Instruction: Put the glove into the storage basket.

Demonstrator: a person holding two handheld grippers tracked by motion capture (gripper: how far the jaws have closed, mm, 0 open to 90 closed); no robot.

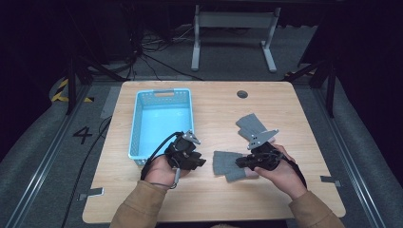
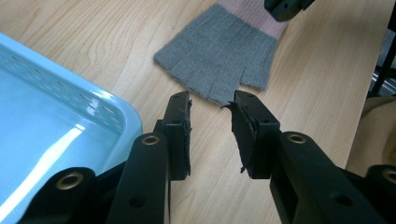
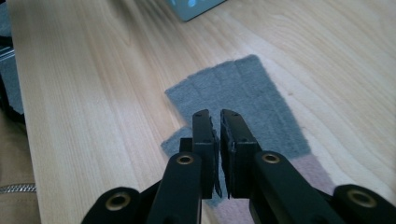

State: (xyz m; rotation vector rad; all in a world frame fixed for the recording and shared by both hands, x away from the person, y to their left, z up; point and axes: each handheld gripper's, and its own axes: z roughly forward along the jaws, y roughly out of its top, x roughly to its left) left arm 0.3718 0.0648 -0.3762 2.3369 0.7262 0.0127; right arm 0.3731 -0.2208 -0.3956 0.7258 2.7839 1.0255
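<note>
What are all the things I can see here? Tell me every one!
Table: one, light wood, centre.
Basket: one, light blue, table's left half, nothing in it.
Gloves: two, grey fingerless; near glove between the grippers, far glove beyond the right hand.
Metal stand: one, grey, on the floor behind the table.
Left hand-held gripper: black, jaws apart, beside the basket.
Right hand-held gripper: black, jaws nearly together over the near glove.

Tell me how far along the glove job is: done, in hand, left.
Done: nothing visibly; the blue basket looks empty. In hand: the right tool sits nearly shut over the near grey glove, apparently pinching it near its pink cuff; the left tool is open just short of its finger ends. Left, if the basket is the goal: this glove and the second glove both lie on the table.
</note>
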